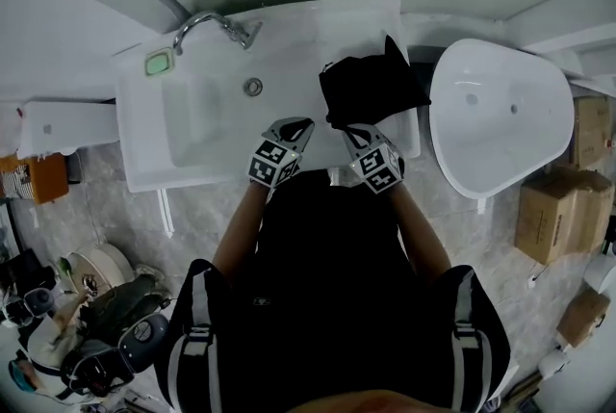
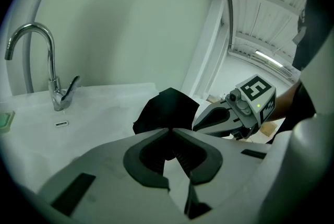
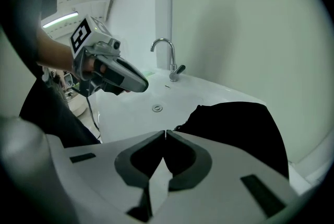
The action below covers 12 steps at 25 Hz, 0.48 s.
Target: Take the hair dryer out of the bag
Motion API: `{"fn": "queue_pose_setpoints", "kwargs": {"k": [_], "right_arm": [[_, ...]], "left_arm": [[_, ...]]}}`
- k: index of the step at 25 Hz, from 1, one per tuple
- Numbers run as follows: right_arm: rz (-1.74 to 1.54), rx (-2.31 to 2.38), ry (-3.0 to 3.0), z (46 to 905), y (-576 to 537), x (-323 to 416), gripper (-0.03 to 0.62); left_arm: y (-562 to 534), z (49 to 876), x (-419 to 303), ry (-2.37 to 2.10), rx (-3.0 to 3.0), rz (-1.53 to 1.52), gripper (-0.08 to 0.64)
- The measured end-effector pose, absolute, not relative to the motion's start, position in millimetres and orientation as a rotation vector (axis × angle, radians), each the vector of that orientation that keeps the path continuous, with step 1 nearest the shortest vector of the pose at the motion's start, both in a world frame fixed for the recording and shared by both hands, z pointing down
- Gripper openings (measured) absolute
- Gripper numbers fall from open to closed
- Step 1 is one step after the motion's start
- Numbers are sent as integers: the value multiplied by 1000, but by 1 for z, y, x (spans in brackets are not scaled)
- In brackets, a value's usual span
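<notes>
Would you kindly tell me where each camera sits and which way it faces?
Head view: on the head, steeply down at sink, bag, forearms, left gripper, right gripper.
Left gripper view: on that gripper, facing faucet and bag; own shut jaws, right gripper beside.
Right gripper view: facing bag, faucet, drain; own shut jaws, left gripper alongside.
Shared: all show the bag.

Head view: high above the sink (image 1: 192, 127), looking almost straight down. Both gripper views: low and close by the sink's front edge, facing its tap (image 2: 55, 90). Shared by all: sink, tap, black bag (image 1: 371, 89).
</notes>
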State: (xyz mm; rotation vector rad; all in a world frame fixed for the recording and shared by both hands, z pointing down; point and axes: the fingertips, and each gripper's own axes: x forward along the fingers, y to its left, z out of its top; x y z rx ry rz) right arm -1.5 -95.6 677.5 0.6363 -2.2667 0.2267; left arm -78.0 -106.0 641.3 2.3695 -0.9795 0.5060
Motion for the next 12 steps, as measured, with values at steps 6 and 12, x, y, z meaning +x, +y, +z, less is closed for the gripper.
{"fn": "queue_pose_setpoints", "kwargs": {"k": [6,12], "right_arm": [[270,774,-2188,684,-127,-12,126],[256,977,-2039,703,-159,-9,261]], "left_arm": [[-114,650,-80,-934,2369,526,21],[-117,651,-83,-936,2375,536,22]]}}
